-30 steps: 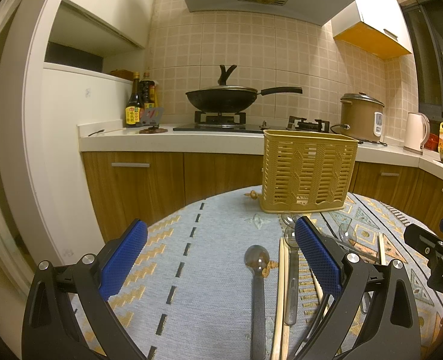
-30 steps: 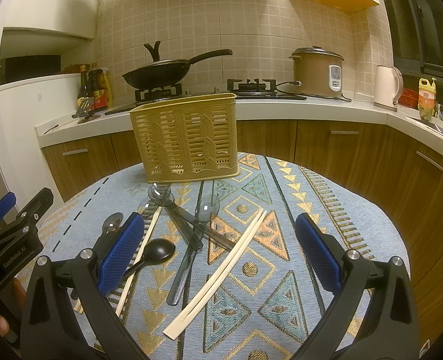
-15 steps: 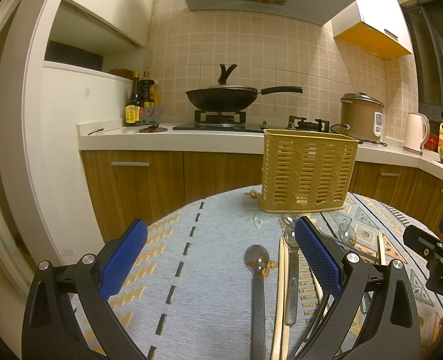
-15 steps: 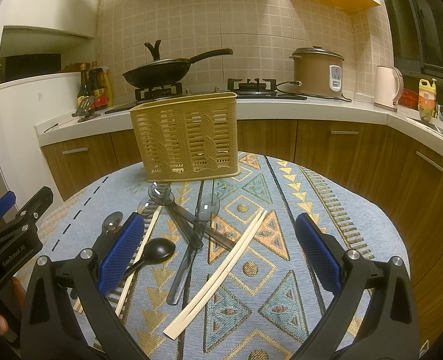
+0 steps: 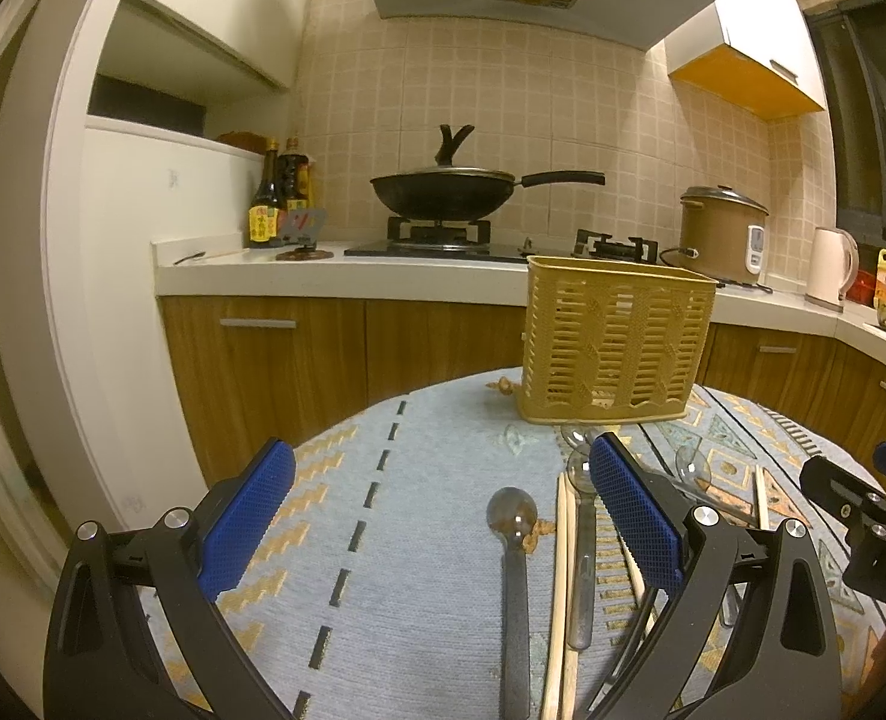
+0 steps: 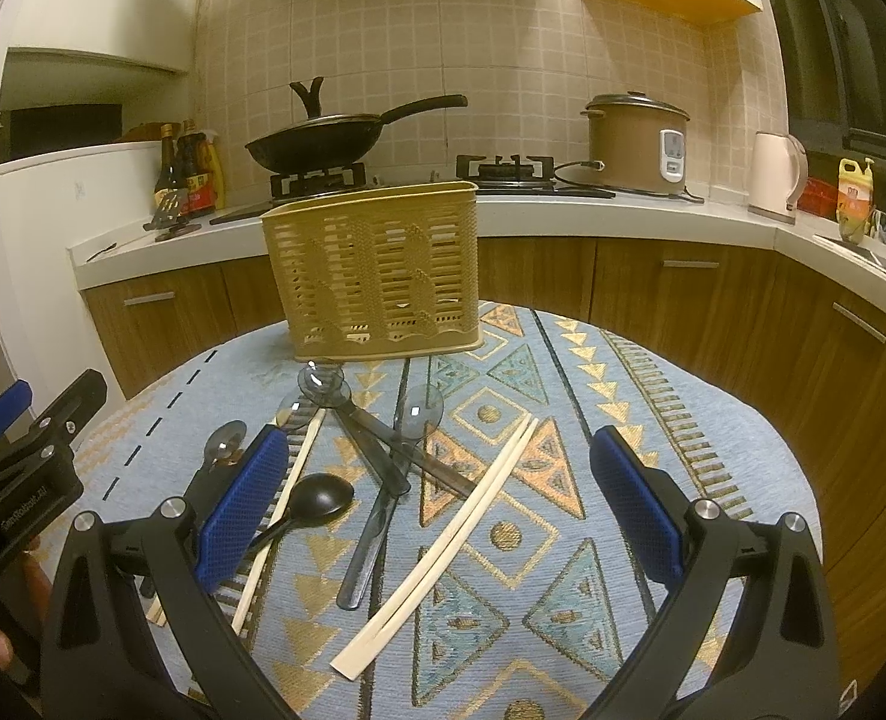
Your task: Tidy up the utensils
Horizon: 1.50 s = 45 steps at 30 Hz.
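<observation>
Utensils scattered on the patterned cloth, just in front of the holder. Pale chopsticks side by side, long axis slanting from near-left up to far-right, tips aimed past the holder's right corner. Black spoon bowl-up, handle trailing off under the right gripper's left finger. Clear spoons crossed in a heap, bowls toward the holder, handles fanning nearward. Another chopstick pair pointing almost straight at the holder, flanked by a grey spoon. Holder upright at the cloth's far edge, nothing blocking its open top. Right gripper hanging wide apart over the heap, holding nothing. Left gripper likewise spread wide, empty. Behind: wok, cooker, kettle.
</observation>
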Tool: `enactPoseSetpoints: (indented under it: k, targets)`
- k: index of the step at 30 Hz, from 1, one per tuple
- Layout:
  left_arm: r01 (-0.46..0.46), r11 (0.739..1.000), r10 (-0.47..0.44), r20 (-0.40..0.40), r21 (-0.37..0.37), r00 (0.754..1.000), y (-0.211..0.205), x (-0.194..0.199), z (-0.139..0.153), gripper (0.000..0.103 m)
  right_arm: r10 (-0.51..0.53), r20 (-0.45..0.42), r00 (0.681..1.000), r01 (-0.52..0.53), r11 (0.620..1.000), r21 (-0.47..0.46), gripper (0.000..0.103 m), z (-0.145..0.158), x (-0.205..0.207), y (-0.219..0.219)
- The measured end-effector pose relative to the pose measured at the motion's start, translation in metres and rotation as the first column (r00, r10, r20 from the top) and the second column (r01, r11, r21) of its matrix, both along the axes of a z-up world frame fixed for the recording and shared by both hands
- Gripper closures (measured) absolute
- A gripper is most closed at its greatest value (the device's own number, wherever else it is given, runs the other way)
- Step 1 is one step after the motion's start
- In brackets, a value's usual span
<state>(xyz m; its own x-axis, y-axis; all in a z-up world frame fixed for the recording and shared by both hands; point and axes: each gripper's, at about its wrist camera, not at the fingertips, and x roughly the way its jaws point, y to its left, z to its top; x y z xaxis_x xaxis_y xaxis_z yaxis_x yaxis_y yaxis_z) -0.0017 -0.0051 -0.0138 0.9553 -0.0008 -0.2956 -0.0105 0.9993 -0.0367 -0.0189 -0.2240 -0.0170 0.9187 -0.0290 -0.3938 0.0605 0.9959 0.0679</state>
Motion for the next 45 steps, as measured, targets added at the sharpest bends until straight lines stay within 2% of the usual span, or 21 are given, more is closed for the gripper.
enactPoseSetpoints:
  k: [3,5,6,8,10,14,17,18,21,22,23,27,29,34,37,40,45]
  targets:
    - [0.032,0.999,-0.033,-0.030,-0.031,0.999,0.004,0.006,-0.001,0.008,-0.013,0.008,1.000,0.013,1.000,0.003,0.007,0.001,0.002,0.000]
    - [0.074,0.995,-0.078,-0.070,-0.063,0.994,0.009,0.013,-0.002,0.008,-0.001,-0.025,1.000,0.001,1.000,0.004,0.007,-0.001,0.007,-0.001]
    - [0.109,0.991,-0.118,-0.114,-0.080,0.986,0.011,0.018,-0.003,0.010,0.008,-0.042,0.999,-0.007,1.000,0.007,0.007,-0.002,0.009,-0.001]
    - [0.157,0.983,-0.171,-0.184,-0.091,0.968,0.015,0.028,-0.005,0.020,0.046,-0.091,0.995,-0.044,0.999,0.020,0.007,-0.003,0.016,-0.003]
    - [0.198,0.976,-0.214,-0.259,-0.086,0.942,0.017,0.038,-0.008,0.023,0.058,-0.120,0.991,-0.055,0.998,0.024,0.007,-0.003,0.021,-0.003]
    - [0.293,0.954,-0.297,-0.394,-0.072,0.870,0.015,0.057,-0.016,0.035,0.065,-0.212,0.975,-0.068,0.998,-0.010,0.015,-0.006,0.035,-0.003]
    - [0.353,0.929,-0.361,-0.472,-0.108,0.804,0.014,0.071,-0.022,0.047,0.086,-0.263,0.961,-0.088,0.996,0.004,0.026,-0.006,0.047,-0.008]
    - [0.370,0.921,-0.377,-0.508,-0.121,0.774,0.011,0.079,-0.025,0.047,0.088,-0.274,0.958,-0.090,0.996,0.007,0.030,-0.005,0.051,-0.009]
    - [0.394,0.907,-0.405,-0.576,-0.151,0.711,0.007,0.099,-0.034,0.052,0.096,-0.323,0.941,-0.096,0.995,0.016,0.036,-0.001,0.067,-0.017]
    - [0.393,0.905,-0.406,-0.599,-0.161,0.690,0.006,0.107,-0.038,0.059,0.101,-0.341,0.935,-0.099,0.995,0.023,0.037,-0.001,0.072,-0.020]
    - [0.388,0.907,-0.402,-0.617,-0.166,0.677,0.006,0.113,-0.041,0.065,0.114,-0.370,0.922,-0.108,0.993,0.037,0.041,-0.001,0.078,-0.022]
    - [0.385,0.898,-0.425,-0.654,-0.215,0.626,0.006,0.131,-0.049,0.066,0.199,-0.467,0.861,-0.156,0.979,0.129,0.050,-0.007,0.093,-0.022]
    - [0.389,0.898,-0.419,-0.662,-0.204,0.622,0.001,0.134,-0.047,0.066,0.201,-0.505,0.839,-0.154,0.979,0.133,0.051,-0.007,0.102,-0.020]
    - [0.394,0.901,-0.403,-0.684,-0.181,0.608,-0.010,0.143,-0.047,0.066,0.185,-0.551,0.814,-0.114,0.980,0.161,0.052,-0.004,0.135,-0.031]
    - [0.399,0.904,-0.389,-0.689,-0.156,0.612,-0.012,0.148,-0.046,0.067,0.176,-0.597,0.783,-0.094,0.982,0.165,0.057,-0.008,0.158,-0.031]
    - [0.403,0.909,-0.358,-0.696,-0.106,0.623,-0.015,0.152,-0.046,0.077,0.145,-0.629,0.764,-0.071,0.987,0.141,0.058,-0.015,0.173,-0.029]
    - [0.391,0.911,-0.364,-0.696,-0.129,0.619,-0.007,0.161,-0.044,0.079,0.133,-0.656,0.743,-0.055,0.989,0.139,0.058,-0.022,0.184,-0.023]
